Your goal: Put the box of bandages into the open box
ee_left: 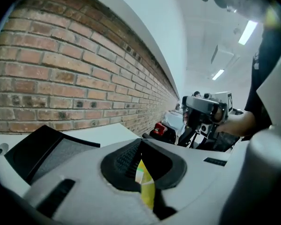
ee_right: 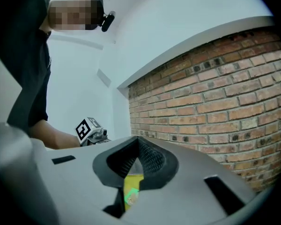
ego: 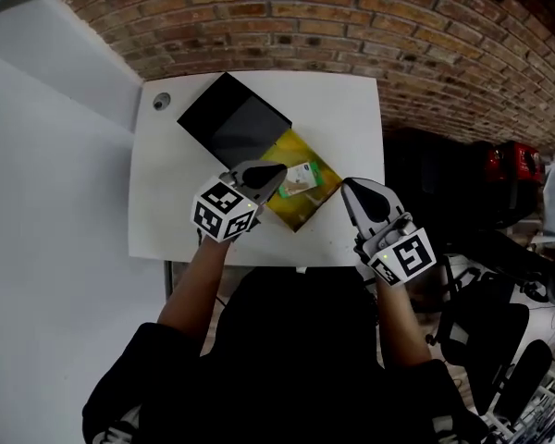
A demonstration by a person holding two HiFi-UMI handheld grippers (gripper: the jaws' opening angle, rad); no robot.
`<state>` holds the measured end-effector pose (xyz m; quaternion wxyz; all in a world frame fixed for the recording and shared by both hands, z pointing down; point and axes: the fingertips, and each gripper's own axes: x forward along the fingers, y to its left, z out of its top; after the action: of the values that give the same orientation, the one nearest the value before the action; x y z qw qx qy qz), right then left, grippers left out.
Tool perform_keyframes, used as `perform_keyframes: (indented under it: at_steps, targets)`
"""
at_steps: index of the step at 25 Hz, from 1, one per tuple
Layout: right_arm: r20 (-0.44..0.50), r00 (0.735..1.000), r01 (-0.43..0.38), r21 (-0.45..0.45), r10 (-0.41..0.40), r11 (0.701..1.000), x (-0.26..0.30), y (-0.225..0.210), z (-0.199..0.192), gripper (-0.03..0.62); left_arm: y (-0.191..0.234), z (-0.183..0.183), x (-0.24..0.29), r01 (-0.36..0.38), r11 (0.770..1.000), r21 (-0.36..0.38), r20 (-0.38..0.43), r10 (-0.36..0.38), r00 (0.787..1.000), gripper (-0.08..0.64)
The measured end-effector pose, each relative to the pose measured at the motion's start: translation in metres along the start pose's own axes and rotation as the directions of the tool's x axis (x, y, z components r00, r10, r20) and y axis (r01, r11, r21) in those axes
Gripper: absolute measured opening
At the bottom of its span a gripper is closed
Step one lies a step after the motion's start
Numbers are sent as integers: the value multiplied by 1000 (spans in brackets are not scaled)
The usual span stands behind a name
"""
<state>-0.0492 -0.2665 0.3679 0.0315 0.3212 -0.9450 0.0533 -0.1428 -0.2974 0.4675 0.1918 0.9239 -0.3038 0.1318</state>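
Observation:
The open box (ego: 307, 207) has a yellow inside and a black lid (ego: 231, 118) folded back toward the far left of the white table (ego: 338, 118). The green and white box of bandages (ego: 299, 179) lies inside the yellow part. My left gripper (ego: 276, 171) hovers just left of it, jaws shut with nothing between them. My right gripper (ego: 350, 189) is to the right of the open box, also shut and holding nothing. A sliver of the yellow box (ee_left: 146, 187) shows below the jaws in the left gripper view. The right gripper view catches the bandage box (ee_right: 130, 195) the same way.
A small round grey fitting (ego: 161, 102) sits in the table's far left corner. A brick wall (ego: 351, 26) runs behind the table. Dark gear with a red part (ego: 511, 166) stands to the right of the table, and office chairs (ego: 499, 359) at lower right.

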Motion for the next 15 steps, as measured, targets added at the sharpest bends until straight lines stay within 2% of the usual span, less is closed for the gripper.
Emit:
perform_keyframes:
  at_steps: [3,7,12,15]
  targets:
    - [18,1000,-4,-22,5,1000,-4,3,18,6,-10,20,-17,38,999,7,94,-38,995,15]
    - [33,999,4,-17,-4,1000,-15,5,33,6,-25,46,-44,66,997,39,216,-73,974,15]
    - [44,999,-13,-13,14,1000,-28,16,43,6,-43,73,-82,75,994,85,369,-101,924,15]
    - [48,999,-24,-12,24,1000,-35,23,48,6,-54,85,-102,67,993,98,434,-103,895,15]
